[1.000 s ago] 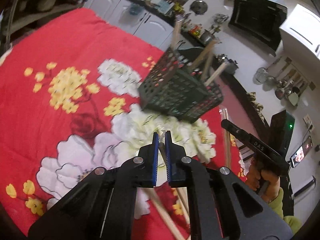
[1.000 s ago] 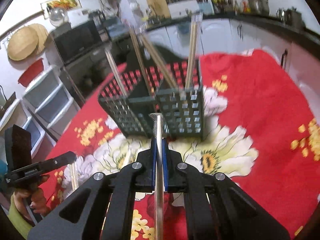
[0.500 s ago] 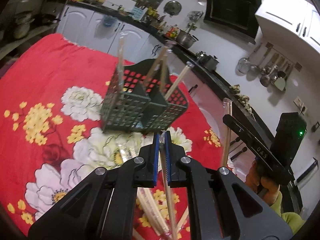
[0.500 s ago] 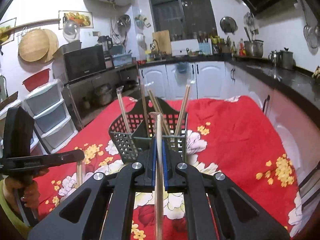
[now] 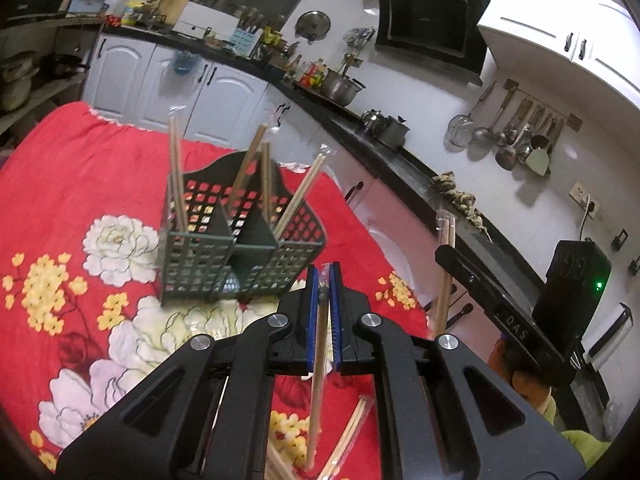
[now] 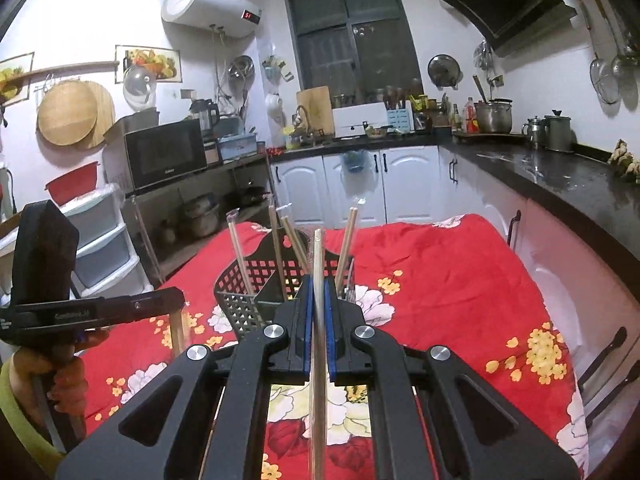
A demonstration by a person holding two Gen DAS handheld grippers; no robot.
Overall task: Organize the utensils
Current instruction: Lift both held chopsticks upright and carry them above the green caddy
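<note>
Both claws are clamped on wrapped chopsticks: left claw (image 5: 325, 280) and right claw (image 6: 318, 292) hold theirs upright, presumably for dropping into the slotted basket (image 5: 240, 240) at frame centre.

Pretty clearly a lived-in home kitchen. There's a range hood (image 5: 432, 20), white cabinets (image 6: 352, 188), a microwave (image 6: 164, 152), and ladles (image 5: 516, 136) hanging on the wall. Water heater (image 6: 208, 4) up top too.

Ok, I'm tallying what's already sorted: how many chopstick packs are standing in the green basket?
4 chopstick packs stand in the basket: one upright at the left end, two near the middle, one slanting out on the right. Any lying low inside could be hidden.
</note>
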